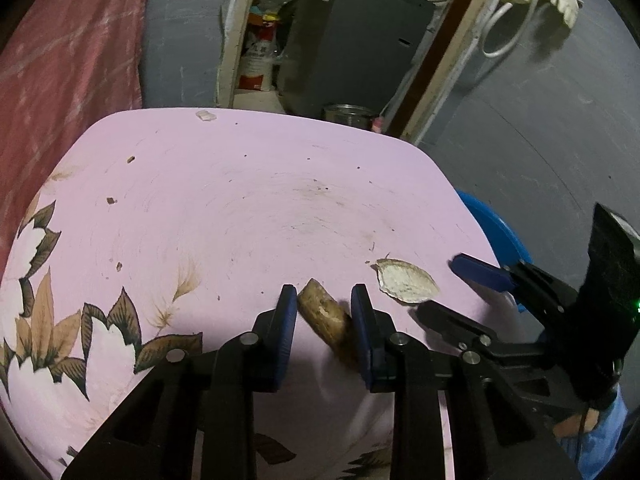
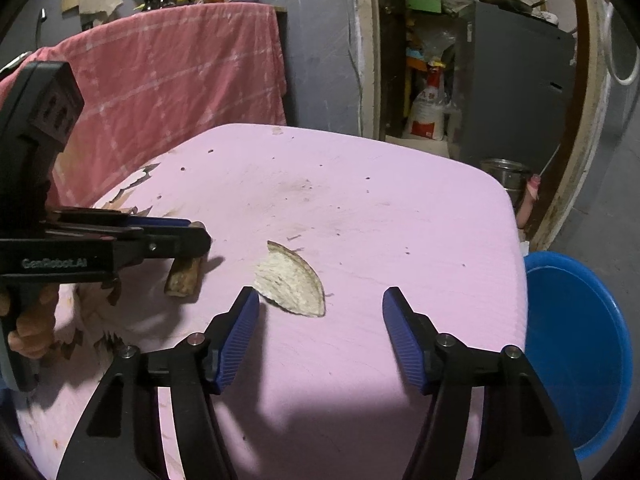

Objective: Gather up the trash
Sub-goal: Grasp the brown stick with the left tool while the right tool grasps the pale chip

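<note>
A brown chunk of scrap (image 1: 322, 316) lies on the pink flowered table (image 1: 240, 208), and my left gripper (image 1: 324, 294) is shut on it, a blue pad pressed against each side. The right wrist view shows the same chunk (image 2: 182, 278) hanging out below the left gripper (image 2: 198, 240). A pale, curved piece of peel (image 2: 292, 284) lies flat on the table (image 2: 380, 208) just ahead of my right gripper (image 2: 322, 294). That gripper is open, its left fingertip beside the peel's edge and nothing between the pads. In the left wrist view the peel (image 1: 406, 284) lies next to the right gripper (image 1: 440, 284).
A blue basin (image 2: 580, 340) stands on the floor off the table's right edge. Small crumbs (image 1: 111, 200) and a pale scrap (image 1: 206, 115) dot the far side of the table. A red cloth (image 2: 172, 76) hangs behind it, and a metal pot (image 2: 506, 174) sits by the doorway.
</note>
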Action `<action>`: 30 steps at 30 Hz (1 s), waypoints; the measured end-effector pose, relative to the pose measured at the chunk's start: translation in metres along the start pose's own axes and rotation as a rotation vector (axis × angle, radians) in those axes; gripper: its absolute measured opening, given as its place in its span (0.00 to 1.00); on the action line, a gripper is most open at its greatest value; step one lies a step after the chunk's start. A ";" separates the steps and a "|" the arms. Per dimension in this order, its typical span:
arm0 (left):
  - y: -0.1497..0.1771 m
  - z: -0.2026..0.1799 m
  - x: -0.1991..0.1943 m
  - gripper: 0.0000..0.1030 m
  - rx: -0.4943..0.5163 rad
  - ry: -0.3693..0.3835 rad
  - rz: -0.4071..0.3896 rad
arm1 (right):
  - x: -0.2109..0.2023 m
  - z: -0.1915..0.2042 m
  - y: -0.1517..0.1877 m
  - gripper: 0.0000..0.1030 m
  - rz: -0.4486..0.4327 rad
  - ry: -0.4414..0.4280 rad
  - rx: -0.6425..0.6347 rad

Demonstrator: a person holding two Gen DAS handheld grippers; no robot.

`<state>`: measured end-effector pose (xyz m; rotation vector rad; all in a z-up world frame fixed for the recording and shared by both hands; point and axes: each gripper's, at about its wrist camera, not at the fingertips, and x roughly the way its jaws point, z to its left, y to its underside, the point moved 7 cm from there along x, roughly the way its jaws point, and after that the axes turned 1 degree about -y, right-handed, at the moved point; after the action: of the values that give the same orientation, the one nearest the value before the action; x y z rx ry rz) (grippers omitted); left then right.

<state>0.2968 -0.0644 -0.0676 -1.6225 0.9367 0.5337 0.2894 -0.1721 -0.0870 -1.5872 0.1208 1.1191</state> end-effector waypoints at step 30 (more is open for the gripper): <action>0.002 0.009 -0.004 0.23 -0.067 0.017 0.001 | 0.010 0.016 -0.002 0.31 0.031 -0.066 -0.022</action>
<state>0.2940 -0.0547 -0.0683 -1.6892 0.9406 0.5577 0.2864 -0.1541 -0.0911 -1.5708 0.0899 1.1995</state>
